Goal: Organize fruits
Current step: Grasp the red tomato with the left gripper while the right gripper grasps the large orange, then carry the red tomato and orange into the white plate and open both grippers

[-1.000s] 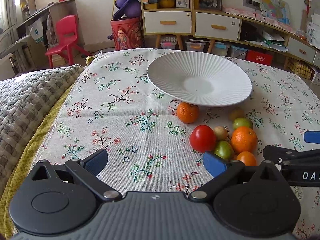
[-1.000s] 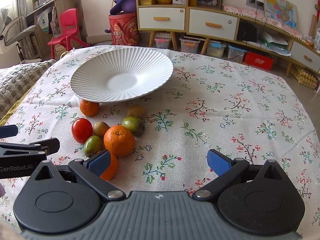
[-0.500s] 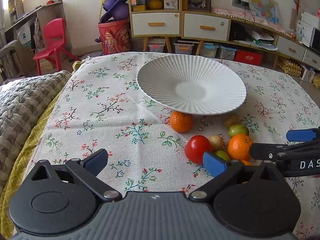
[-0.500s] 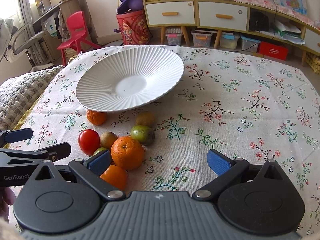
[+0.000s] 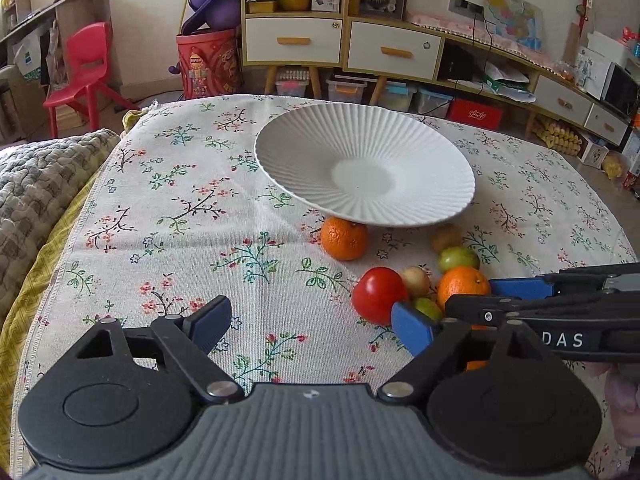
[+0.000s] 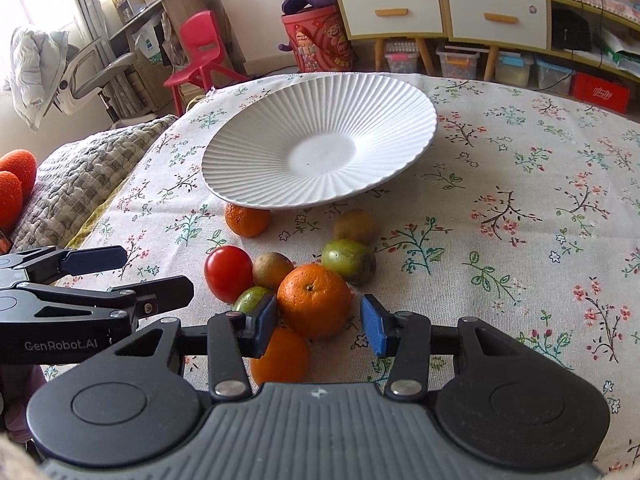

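Behind the table (image 5: 168,184), spread with a floral cloth, a low cabinet (image 5: 344,40) with white drawers and orange handles lines the pale wall. Clear storage boxes (image 5: 346,88) sit under the cabinet. Left of the cabinet stand a red bucket (image 5: 210,62) and a red plastic chair (image 5: 86,70). A quilted grey blanket (image 5: 36,184) lies left of the table. Daylight enters from the far left.

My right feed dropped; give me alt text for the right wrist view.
The open right gripper flanks the big orange in the fruit cluster, not yet gripping. The white plate behind is empty; the left gripper enters from the left.
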`<state>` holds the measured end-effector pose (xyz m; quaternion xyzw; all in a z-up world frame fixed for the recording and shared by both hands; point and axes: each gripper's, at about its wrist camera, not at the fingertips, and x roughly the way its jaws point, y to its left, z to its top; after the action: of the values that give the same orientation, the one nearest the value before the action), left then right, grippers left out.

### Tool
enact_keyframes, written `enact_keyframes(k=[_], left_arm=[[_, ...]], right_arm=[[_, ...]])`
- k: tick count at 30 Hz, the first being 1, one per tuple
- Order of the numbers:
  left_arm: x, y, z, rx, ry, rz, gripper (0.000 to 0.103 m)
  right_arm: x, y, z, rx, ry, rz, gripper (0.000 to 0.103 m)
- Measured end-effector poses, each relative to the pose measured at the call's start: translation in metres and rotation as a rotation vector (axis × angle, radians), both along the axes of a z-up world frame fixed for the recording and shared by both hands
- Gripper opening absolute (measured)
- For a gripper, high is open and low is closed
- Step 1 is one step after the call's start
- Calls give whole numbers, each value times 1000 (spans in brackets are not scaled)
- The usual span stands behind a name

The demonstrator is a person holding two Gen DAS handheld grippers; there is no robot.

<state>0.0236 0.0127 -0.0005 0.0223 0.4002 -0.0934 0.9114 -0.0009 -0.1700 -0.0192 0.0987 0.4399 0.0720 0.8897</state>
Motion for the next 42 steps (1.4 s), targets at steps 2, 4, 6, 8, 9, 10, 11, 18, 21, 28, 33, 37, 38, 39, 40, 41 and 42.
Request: enact_keyframes(k=[2, 4, 6, 8, 9, 10, 11, 18, 21, 28, 33, 37, 38, 39, 40, 41, 42], left_arm=[[0, 0, 0, -15, 1, -11, 73], [0, -1, 0, -29, 2, -20, 71], [1, -2, -1, -39, 3, -28, 68], [2, -4, -2, -50, 4, -40, 63], [2, -6, -3, -56, 7, -47, 61], [3, -7, -3, -61, 11, -53, 57], [3, -9, -4, -68, 15, -60, 52], [12, -18, -11, -101, 46, -83, 30], [14, -19, -11, -121, 54, -82, 25], [17, -21, -13, -123, 61, -72, 24], [18, -20, -13, -107, 52, -66, 22], [17, -16, -10, -112, 52, -57, 22], [17, -15, -9, -114, 49, -56, 22], [16, -14, -8, -115, 47, -54, 22], [16, -14, -7, -118, 44, -53, 22], [15, -14, -5, -121, 40, -55, 22], [15, -13, -3, -124, 38, -57, 21]], right_arm=[[0, 1, -1, 3, -4, 7, 37], [1, 3, 0, -16, -6, 13, 36], [0, 4, 2, -39, -6, 6, 36], [0, 2, 2, -49, -4, -4, 36], [0, 1, 3, -49, -3, -10, 36], [0, -1, 3, -49, -1, -17, 36], [-1, -2, 3, -48, 0, -22, 36], [-1, -8, 3, -43, 0, -42, 36], [-1, -8, 4, -43, 1, -44, 36], [-2, -9, 4, -46, 0, -43, 36], [-2, -9, 5, -49, -2, -48, 36], [-3, -10, 8, -46, -11, -48, 36], [-3, -10, 9, -45, -15, -47, 36], [-3, -9, 11, -43, -20, -45, 36], [-3, -9, 13, -42, -26, -43, 36], [-3, -9, 15, -41, -30, -42, 36], [-3, -9, 17, -39, -36, -41, 36]])
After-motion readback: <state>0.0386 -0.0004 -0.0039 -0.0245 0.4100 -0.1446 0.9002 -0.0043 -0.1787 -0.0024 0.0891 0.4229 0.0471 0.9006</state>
